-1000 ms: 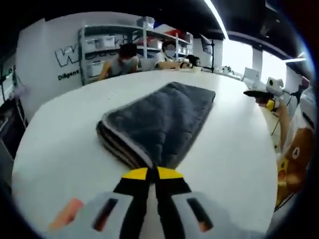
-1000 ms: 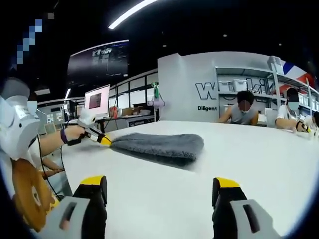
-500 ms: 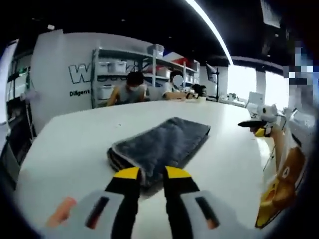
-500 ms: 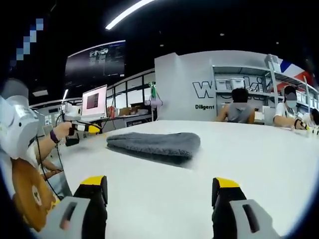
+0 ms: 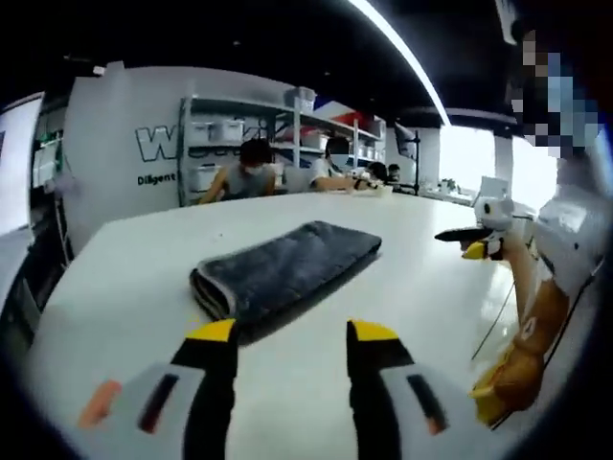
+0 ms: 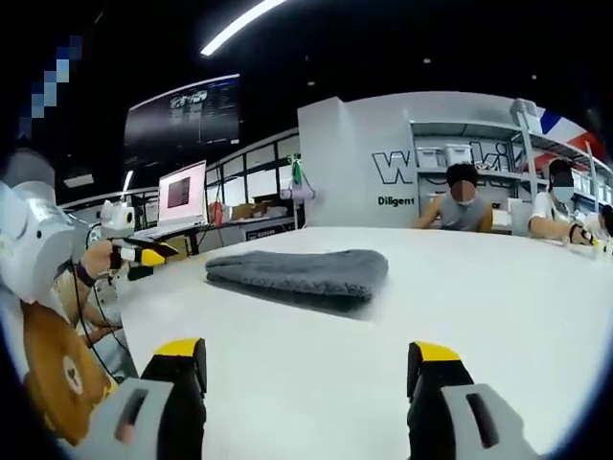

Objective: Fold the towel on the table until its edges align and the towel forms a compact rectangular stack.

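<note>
A grey towel [image 5: 278, 271] lies folded into a thick, narrow stack on the white table [image 5: 124, 278]. My left gripper [image 5: 292, 337] is open just short of the stack's near end, with nothing between its jaws. In the right gripper view the same towel [image 6: 302, 272] rests mid-table, well ahead of my right gripper [image 6: 306, 356], which is open and holds nothing. The right gripper [image 5: 471, 243] also shows in the left gripper view at the right, held in a hand off the table's edge. The left gripper [image 6: 134, 254] appears in the right gripper view at the far left, away from the towel.
People sit at the far side of the table [image 6: 498, 287] in front of shelving with bins [image 5: 230, 134]. A monitor [image 6: 180, 196] stands on a desk beyond the table's left edge. A person's sleeve with a bear print [image 6: 57, 374] is close on the left.
My left gripper has opened, let go of the towel's end and drawn back from it. The towel now lies free on the table. My right gripper stays open and still.
</note>
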Action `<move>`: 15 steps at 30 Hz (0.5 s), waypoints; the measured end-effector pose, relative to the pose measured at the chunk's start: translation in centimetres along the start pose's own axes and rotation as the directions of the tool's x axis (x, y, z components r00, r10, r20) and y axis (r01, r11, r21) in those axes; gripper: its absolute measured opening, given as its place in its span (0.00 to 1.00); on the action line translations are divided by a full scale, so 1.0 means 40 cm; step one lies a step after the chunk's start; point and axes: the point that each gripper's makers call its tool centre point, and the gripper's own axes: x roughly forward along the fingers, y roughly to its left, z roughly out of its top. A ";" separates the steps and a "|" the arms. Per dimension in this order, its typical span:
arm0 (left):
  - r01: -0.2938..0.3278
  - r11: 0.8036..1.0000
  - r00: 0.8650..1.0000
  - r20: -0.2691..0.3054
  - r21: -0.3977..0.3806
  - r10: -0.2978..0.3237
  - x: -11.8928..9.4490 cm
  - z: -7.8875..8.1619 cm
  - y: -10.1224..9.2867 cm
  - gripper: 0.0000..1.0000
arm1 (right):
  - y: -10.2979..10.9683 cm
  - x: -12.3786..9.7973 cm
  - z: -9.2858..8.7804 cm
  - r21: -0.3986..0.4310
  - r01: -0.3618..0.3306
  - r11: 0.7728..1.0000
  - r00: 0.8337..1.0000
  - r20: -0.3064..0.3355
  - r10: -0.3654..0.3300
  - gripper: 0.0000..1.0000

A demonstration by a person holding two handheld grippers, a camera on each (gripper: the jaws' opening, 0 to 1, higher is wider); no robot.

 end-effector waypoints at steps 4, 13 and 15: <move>0.007 1.000 1.000 -0.028 -0.012 -0.008 -0.013 -0.028 -0.028 0.61 | 0.001 0.002 -0.001 -0.001 -0.004 1.000 1.000 -0.003 0.004 0.90; -0.053 0.997 0.997 -0.054 -0.062 0.049 -0.036 -0.076 -0.043 0.84 | -0.002 0.004 -0.017 0.013 -0.004 1.000 1.000 -0.013 0.004 0.91; -0.062 0.996 0.997 -0.058 -0.066 0.058 -0.040 -0.085 -0.042 0.86 | -0.005 0.004 -0.019 0.017 -0.001 1.000 1.000 -0.015 0.001 0.91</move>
